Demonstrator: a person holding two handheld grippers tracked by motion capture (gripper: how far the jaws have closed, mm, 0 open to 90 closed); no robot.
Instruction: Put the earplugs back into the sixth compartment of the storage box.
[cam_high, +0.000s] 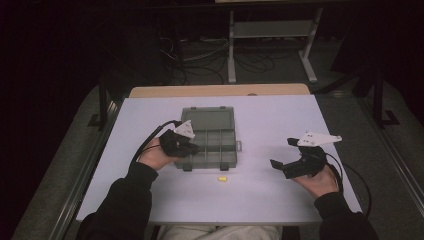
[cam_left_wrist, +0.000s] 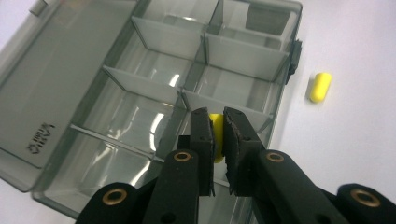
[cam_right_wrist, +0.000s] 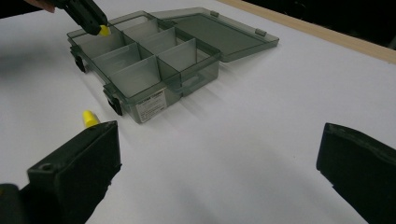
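At centre-left of the high view, the left gripper tilts down over the organizer box's near-left compartment, jaws clenched on a yellow earplug. The right gripper hovers level at right, jaws wide apart, empty. A second earplug lies on the table below the box.

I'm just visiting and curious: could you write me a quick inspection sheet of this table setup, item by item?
Surface: white table, wooden strip along the far edge.
Job's things: grey compartment box with lid open; one yellow piece held over a compartment; second yellow piece lying on the table beside the box.
Clutter: nothing seen.
Grippers: left hand-held gripper shut on the yellow piece; right hand-held gripper open, empty, apart from the box.
Cables: black cables trail from both grippers.
Surroundings: dark room, metal stand, floor wiring.
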